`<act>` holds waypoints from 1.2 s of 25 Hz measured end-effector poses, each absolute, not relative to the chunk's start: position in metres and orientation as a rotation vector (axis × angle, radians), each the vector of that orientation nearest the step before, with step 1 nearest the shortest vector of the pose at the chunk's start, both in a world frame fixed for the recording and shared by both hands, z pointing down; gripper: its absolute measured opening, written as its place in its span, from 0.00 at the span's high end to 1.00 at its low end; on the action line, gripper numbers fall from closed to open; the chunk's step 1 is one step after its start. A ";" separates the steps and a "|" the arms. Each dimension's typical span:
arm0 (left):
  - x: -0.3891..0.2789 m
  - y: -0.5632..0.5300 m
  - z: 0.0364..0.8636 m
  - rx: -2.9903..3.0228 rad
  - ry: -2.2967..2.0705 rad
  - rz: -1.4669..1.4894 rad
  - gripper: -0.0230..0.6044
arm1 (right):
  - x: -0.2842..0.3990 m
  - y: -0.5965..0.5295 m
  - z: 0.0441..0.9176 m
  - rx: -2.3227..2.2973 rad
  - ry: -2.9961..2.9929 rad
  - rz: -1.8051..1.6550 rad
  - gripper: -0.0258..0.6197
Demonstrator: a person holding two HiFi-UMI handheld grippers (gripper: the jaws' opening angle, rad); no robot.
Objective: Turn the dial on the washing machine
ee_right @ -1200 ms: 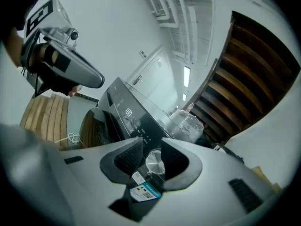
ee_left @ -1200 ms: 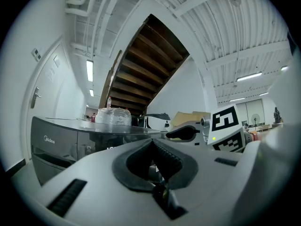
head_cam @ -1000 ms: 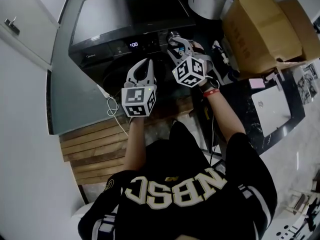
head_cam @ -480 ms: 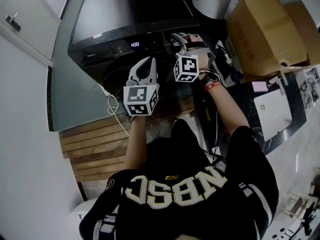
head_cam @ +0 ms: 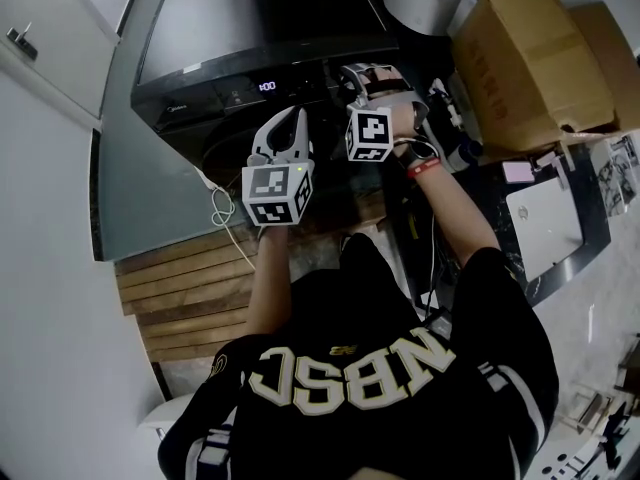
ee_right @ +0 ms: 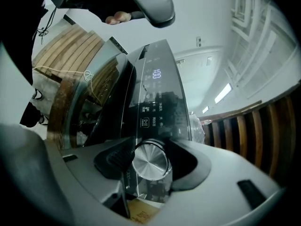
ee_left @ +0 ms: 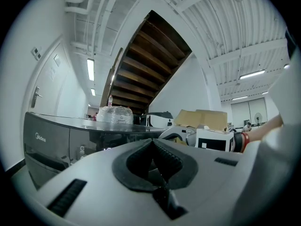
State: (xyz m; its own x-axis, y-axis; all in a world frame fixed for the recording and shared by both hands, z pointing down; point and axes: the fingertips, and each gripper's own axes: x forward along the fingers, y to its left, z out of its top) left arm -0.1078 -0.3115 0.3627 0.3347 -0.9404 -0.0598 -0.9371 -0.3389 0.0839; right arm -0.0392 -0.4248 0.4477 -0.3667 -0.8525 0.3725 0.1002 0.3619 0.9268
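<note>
Now, the step: turning the dial (ee_right: 149, 165) on the washing machine (head_cam: 250, 28) with the right gripper (ee_right: 151, 150).
Dial's place: on the control panel (ee_right: 157, 102), to the right of the lit display (head_cam: 267, 87); a brushed metal knob sitting squarely between the right gripper's jaws.
Right gripper: jaws wide apart, one on each side of the knob and close beside its rim. They have just been closing a little, but the pads do not look to be pressing on it.
Left gripper (ee_left: 151, 145): jaws together with nothing in them, held level in front of the machine and clear of the panel.
Doing it well: I judge the pads should close evenly on opposite sides of the rim before the wrist rolls. Keep the gripper in line with the knob's axis, roll in small steps and watch the display.
Risk: a lopsided hold would likely slip on the smooth metal.
Brand: "Midea" (ee_left: 40, 138) on the machine's front, at its left.
Display reading: "1:00".
Panel print: a play/pause symbol (ee_right: 146, 122) shows; the labels around it are too small to read.
Shirt: large letters "NBSC" (head_cam: 350, 368) across the person's top.
</note>
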 end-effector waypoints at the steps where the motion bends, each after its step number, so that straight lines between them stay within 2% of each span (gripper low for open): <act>1: -0.108 -0.312 0.363 2.538 -1.788 -0.153 0.94 | -0.039 -0.425 0.448 0.693 -1.618 -1.190 0.61; 18: -0.111 -0.310 0.363 2.519 -1.800 -0.172 0.94 | -0.039 -0.426 0.440 0.817 -1.773 -1.118 0.63; 30: -0.112 -0.313 0.361 2.516 -1.806 -0.181 0.94 | -0.034 -0.429 0.426 1.041 -2.060 -0.846 0.62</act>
State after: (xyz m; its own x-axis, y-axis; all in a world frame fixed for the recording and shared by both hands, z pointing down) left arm -0.1116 -0.3129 0.3608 0.3155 -0.9462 -0.0717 -0.9416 -0.3216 0.1001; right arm -0.0343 -0.4288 0.4257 -0.4575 -0.8471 0.2703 -0.4127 0.4715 0.7794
